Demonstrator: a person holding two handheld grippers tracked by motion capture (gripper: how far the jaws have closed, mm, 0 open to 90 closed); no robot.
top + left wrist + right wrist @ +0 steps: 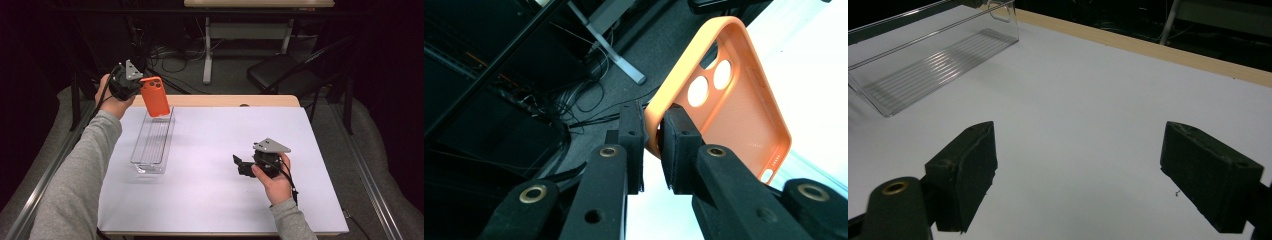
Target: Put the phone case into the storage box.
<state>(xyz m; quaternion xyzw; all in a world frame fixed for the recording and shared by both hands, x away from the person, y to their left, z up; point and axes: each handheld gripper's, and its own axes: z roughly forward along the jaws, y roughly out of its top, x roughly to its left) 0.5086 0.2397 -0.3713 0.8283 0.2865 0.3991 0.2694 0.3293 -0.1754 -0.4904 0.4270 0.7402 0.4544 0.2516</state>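
An orange phone case [154,96] hangs in the air over the far end of a clear plastic tray [152,140]. My left gripper [140,87] is shut on the case's edge near the camera cut-outs. In the left gripper view the pads [676,135] pinch the rim of the case [744,110], whose hollow inside faces the camera, with my left gripper [654,125] tilted upward. My right gripper [239,165] rests low over the white table at the right, open. Between its wide-set jaws, in the right gripper view, my right gripper [1078,160] has only bare table.
The long clear tray [933,70] lies on the left part of the white table cover [225,150], with nothing visible inside it. A wooden table edge [235,101] runs along the back. Behind it stand a black chair [280,70], a desk leg and floor cables.
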